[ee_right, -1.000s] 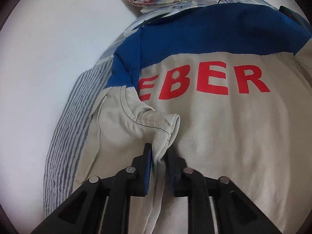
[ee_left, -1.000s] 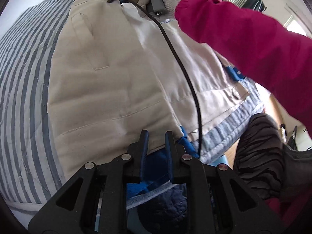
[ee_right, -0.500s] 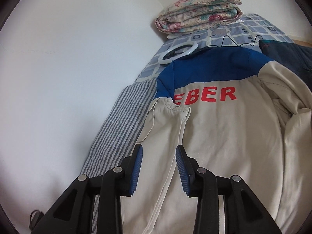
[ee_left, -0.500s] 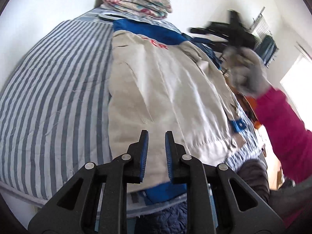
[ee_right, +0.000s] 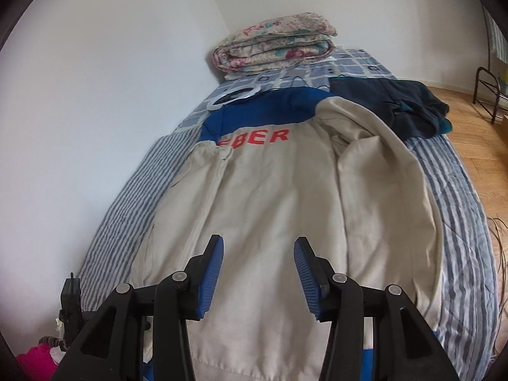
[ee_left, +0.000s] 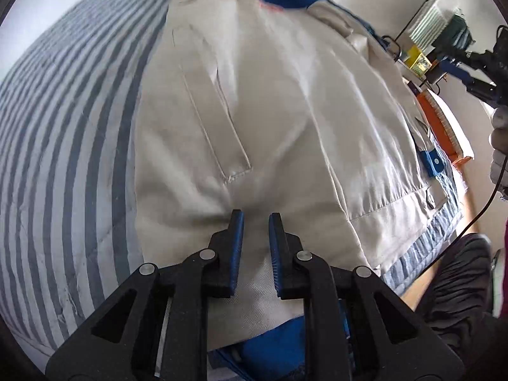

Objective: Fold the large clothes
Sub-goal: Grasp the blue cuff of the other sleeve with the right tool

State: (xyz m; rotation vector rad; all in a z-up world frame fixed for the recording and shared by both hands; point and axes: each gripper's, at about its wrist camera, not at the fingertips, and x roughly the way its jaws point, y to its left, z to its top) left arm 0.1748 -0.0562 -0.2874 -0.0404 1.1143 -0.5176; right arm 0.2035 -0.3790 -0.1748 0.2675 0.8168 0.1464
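A: Landmark is the large beige cotton work jacket point(ee_right: 279, 209) with a blue yoke and red lettering, spread back-up along the grey-and-white striped bed cover point(ee_right: 460, 209). Left gripper point(ee_left: 256, 219)?

B: Black frame, blue ribbed pads, over the jacket's hem end. Jaws narrow, a slim gap between the pads. Beige cloth shows through the gap, but no fold is pinched; whether the tips touch the cloth I cannot tell.

A: Right gripper point(ee_right: 257, 243)?

B: Same build, above the jacket's lower half, pointing toward the lettering. Jaws roughly half apart and opening, nothing between them, clear of the cloth.

A: The jacket itself?

B: One beige sleeve point(ee_right: 203, 171) lies folded in along the wall-side edge, cuff just under the lettering. The other side is folded over too, loosely.

A: Around the jacket?

B: Beyond its collar, a white plastic ring point(ee_right: 233, 96) touching the blue yoke; farther on, a folded floral quilt point(ee_right: 273, 43). Beside the shoulder on the floor side, a crumpled dark navy garment point(ee_right: 397, 108)
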